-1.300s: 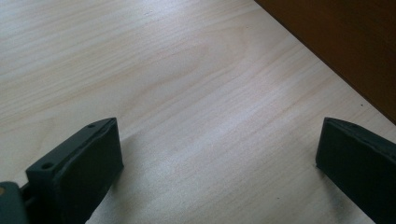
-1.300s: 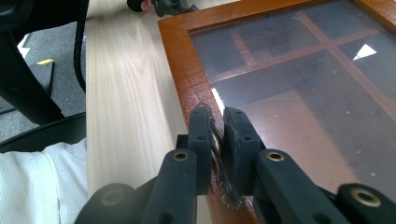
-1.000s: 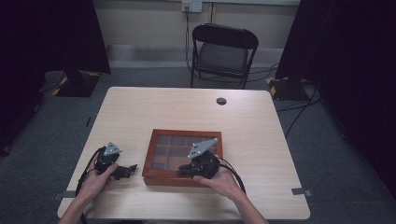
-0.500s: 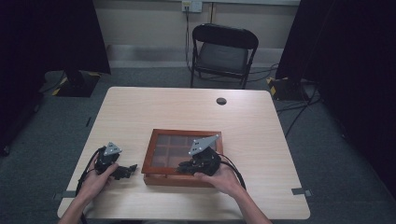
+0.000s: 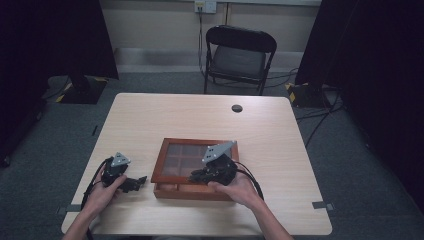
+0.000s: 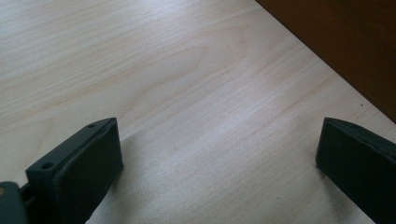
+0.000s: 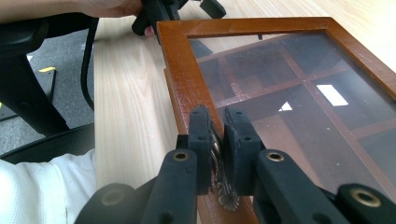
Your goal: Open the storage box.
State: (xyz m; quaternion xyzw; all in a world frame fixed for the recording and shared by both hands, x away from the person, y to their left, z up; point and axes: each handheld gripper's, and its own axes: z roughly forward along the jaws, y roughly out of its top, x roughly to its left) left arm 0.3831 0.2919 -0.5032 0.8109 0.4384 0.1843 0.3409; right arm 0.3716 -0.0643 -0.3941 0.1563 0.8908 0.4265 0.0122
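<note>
One wooden box [image 5: 195, 167], two grippers, one table [image 5: 200, 120], one chair [image 5: 239, 55].

Black grippers [image 5: 125, 182], grey three-cornered plates, black cables, white sleeve [image 7: 42, 191].

From the high view the right tongs [image 5: 200, 176] sat over the near edge of the wooden display box [image 5: 172, 162], so the spot where they met the lid was covered, and the little metal latch [image 7: 219, 179] was way too small to make out there. In the right gripper view that latch was mostly buried between the pads, with just its scalloped bottom poking out. The glass lid [image 7: 299, 93] ran off the right edge, and glare hid whatever was in the compartments. In the left gripper view the box was just a dark corner [image 6: 345, 42], cut off at top right.
</note>
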